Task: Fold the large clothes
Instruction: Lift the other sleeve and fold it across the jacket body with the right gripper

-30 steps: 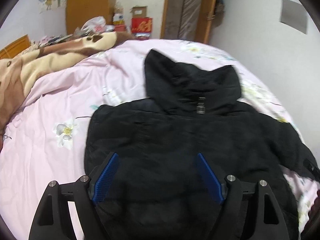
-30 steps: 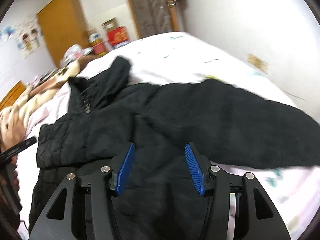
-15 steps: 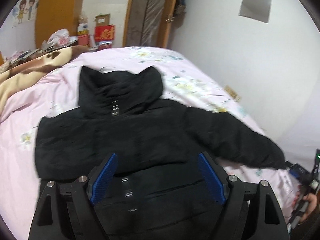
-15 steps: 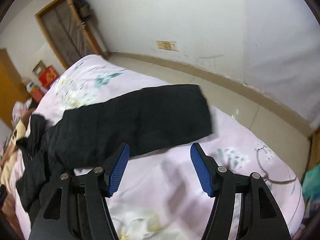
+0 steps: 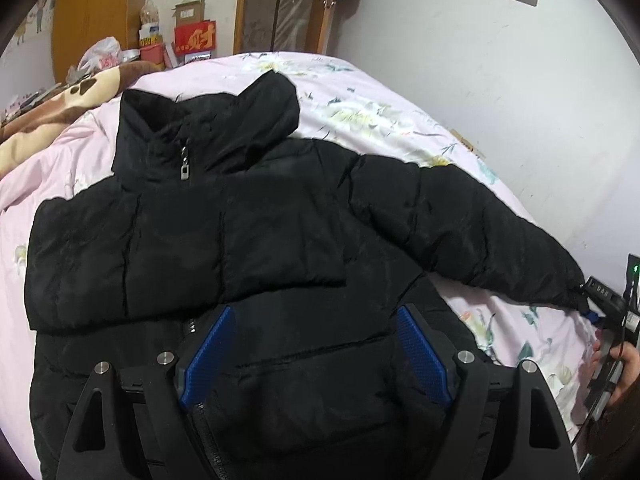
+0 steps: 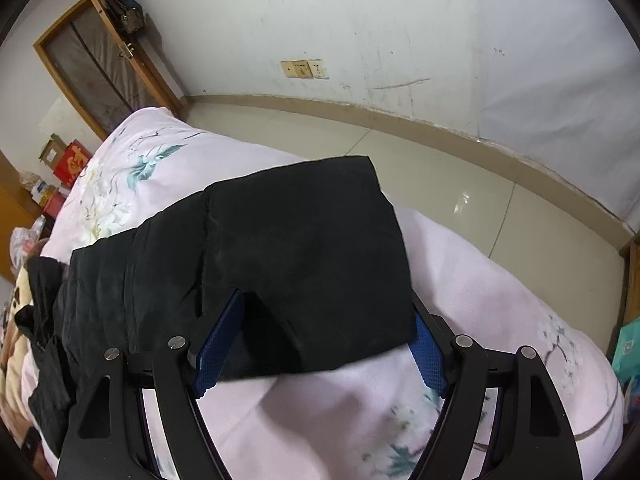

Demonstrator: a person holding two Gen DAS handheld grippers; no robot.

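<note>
Your left gripper hangs over the black jacket on the pink bedsheet, fingers spread wide, nothing held. Your right gripper, fingers apart, straddles the sleeve cuff.

Setting: a lived-in home bedroom. Evidence: a bed with a pink floral cover takes up most of the room; a brown-and-cream blanket is bunched along its far side. Orange-brown wooden wardrobe against the back wall, cartoon stickers beside it. Wooden-framed door, handbag hung at its corner. Red gift box, cardboard carton and plastic bags piled past the bed's end. Scuffed white walls, wall sockets, tiled floor.
</note>
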